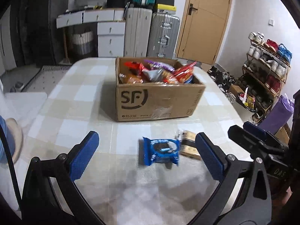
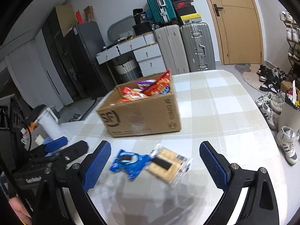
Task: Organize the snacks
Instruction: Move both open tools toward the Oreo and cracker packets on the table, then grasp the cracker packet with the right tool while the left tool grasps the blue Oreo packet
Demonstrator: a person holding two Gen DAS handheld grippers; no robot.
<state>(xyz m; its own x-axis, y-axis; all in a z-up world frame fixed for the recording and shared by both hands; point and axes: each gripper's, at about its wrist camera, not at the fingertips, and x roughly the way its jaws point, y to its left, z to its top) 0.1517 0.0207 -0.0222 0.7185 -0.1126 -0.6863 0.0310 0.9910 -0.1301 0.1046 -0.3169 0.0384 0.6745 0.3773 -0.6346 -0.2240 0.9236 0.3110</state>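
A cardboard box point(image 1: 157, 101) marked SF stands on the checked table, filled with several snack packets point(image 1: 159, 73). Nearer to me lie a blue cookie packet point(image 1: 160, 151) and, touching its right side, a clear-wrapped tan cracker pack point(image 1: 189, 146). My left gripper point(image 1: 148, 155) is open, its blue pads on either side of the blue packet and above the table. In the right wrist view the box point(image 2: 142, 116), the blue packet point(image 2: 129, 163) and the cracker pack point(image 2: 166, 166) lie ahead of my right gripper point(image 2: 155, 165), which is open around both packs. The right gripper point(image 1: 249, 131) also shows in the left view.
The table point(image 2: 215, 103) has bare cloth to the right of the box. Suitcases point(image 1: 151, 31), white drawers point(image 1: 110, 35) and a wooden door point(image 1: 204, 18) stand behind. A shoe rack point(image 1: 266, 65) and loose shoes point(image 2: 271, 105) are off the table's right side.
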